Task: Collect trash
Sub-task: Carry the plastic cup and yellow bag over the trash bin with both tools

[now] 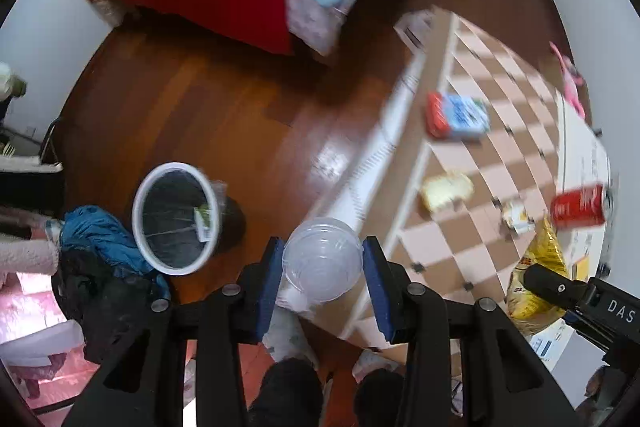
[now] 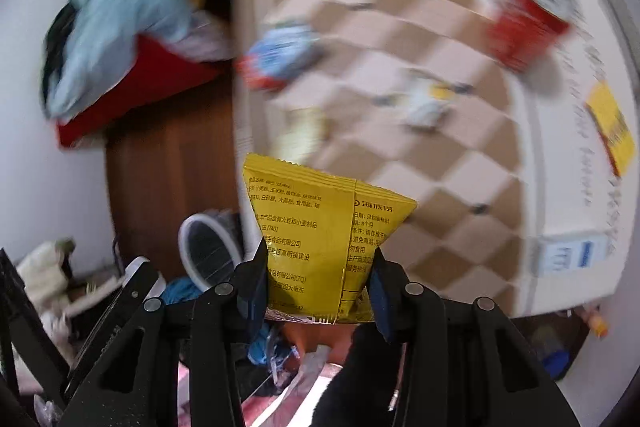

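the left gripper (image 1: 323,261) has its jaws pinching a clear plastic cup (image 1: 322,259) across its rim, out over the floor just off the table (image 1: 472,187) edge. the white-rimmed bin (image 1: 176,217) stands on the floor at about 9 o'clock from the cup, near it. the cup looks light, thin-walled and slippery; squeezed at the rim it could buckle or pop free, so a gentle hold lower on the wall would likely be safer.

the right gripper (image 2: 320,275) has its jaws clamped on a yellow snack packet (image 2: 320,223) at its lower half. it is crinkly, soft and nearly weightless, so pinching flat film is fine.

still on the table, in the left view: a red can (image 1: 580,207) at 3 o'clock, stiff, round and apt to roll, and a blue and red pack (image 1: 458,115) at 1 o'clock.
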The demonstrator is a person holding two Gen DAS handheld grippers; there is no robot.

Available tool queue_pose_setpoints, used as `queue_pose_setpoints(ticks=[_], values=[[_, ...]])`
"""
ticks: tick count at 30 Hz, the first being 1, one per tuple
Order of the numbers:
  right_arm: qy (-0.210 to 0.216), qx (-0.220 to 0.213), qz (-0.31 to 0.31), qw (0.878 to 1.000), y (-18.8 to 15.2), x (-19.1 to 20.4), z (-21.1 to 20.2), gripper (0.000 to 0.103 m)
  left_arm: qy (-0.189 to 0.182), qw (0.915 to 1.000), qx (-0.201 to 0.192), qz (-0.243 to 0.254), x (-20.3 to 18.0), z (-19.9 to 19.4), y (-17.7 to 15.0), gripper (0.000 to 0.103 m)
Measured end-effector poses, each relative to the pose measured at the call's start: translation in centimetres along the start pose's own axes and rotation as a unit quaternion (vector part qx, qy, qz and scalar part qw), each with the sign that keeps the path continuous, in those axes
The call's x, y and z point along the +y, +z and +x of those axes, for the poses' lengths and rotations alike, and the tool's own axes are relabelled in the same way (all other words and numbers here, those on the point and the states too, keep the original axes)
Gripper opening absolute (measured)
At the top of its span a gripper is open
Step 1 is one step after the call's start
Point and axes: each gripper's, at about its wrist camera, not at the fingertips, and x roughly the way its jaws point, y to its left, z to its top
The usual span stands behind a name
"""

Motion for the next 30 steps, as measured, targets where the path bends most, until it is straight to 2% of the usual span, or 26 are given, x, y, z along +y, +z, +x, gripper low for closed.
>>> queue_pose_setpoints(ticks=[5,7,12,16,19,24,30], values=[[0.022,0.011,-0.077,0.997,-1.7,8.9,0.4,0.044,0.014,0.9989,-0.012,-0.043,7.4,-1.8,0.7,0.037],[0.026,0.021,-0.108,0.994,-2.5,12.8,1.9,0.044,0.022,0.9975,-0.010,-0.067,11.1,-2.0,0.7,0.037],[0.025,0.055,-0.181,0.982,-6.0,21.7,7.0,0.044,0.033,0.9923,0.005,-0.120,19.3,-0.3,0.0,0.037],[0.009,0.088,-0.226,0.970,-9.3,27.2,13.4,0.044,0.021,0.9854,0.033,-0.166,25.8,3.5,-1.5,0.037],[-0.007,0.109,-0.250,0.962,-11.5,30.0,18.6,0.044,0.011,0.9786,0.051,-0.199,29.5,7.1,-2.7,0.037],[-0.037,0.142,-0.267,0.953,-13.7,32.5,27.9,0.044,-0.040,0.9589,0.094,-0.265,34.9,15.0,-5.1,0.037],[-0.059,0.156,-0.279,0.946,-13.5,33.2,35.4,0.044,-0.067,0.9458,0.120,-0.295,38.1,22.2,-5.6,0.037]])
